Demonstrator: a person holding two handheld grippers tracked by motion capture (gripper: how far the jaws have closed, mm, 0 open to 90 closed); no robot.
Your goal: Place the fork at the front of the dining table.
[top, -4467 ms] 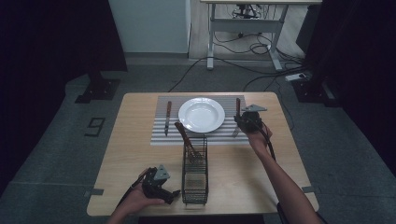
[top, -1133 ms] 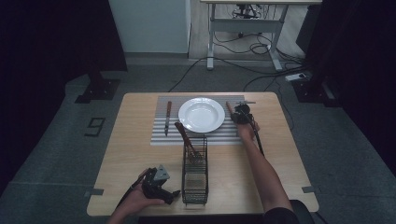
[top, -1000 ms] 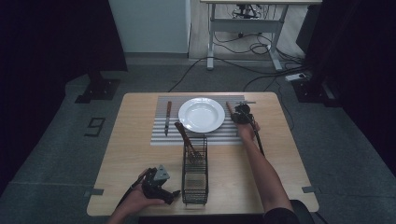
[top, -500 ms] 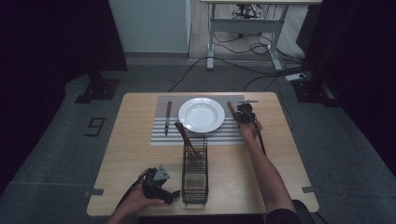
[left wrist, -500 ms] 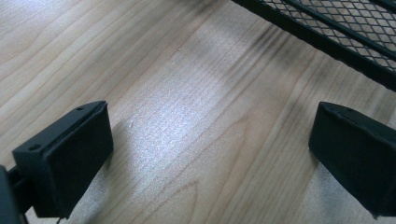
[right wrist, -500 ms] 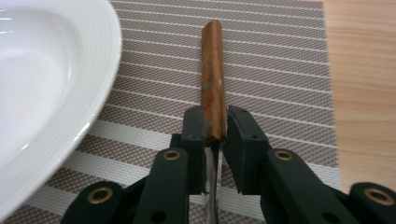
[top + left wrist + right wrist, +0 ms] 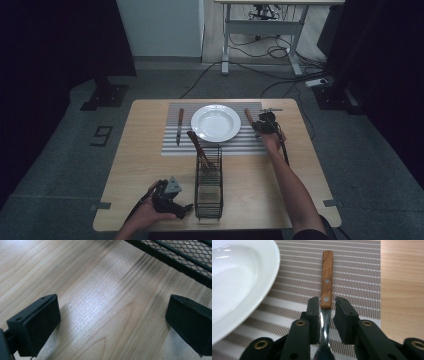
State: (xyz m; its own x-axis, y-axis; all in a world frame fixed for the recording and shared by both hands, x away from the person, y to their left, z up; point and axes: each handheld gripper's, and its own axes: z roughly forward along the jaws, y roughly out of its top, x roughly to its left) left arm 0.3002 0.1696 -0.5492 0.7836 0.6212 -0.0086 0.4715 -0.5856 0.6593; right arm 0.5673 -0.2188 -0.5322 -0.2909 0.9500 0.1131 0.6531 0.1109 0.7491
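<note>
Right of the plate (image 7: 216, 122) on the placemat (image 7: 357, 270), my right gripper (image 7: 327, 315) has just been opening, jaws loose around the laid utensil (image 7: 326, 282). Knife (image 7: 180, 125) lies placed; one piece waits in the caddy (image 7: 208, 187), left gripper (image 7: 167, 197) idle, open.

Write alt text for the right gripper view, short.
The right gripper has its two black jaws slightly parted around a wooden-handled utensil lying on a striped placemat, its metal neck running between them; the jaws have just been opening. A white plate sits on the mat at left, bare wooden table at right.
</note>
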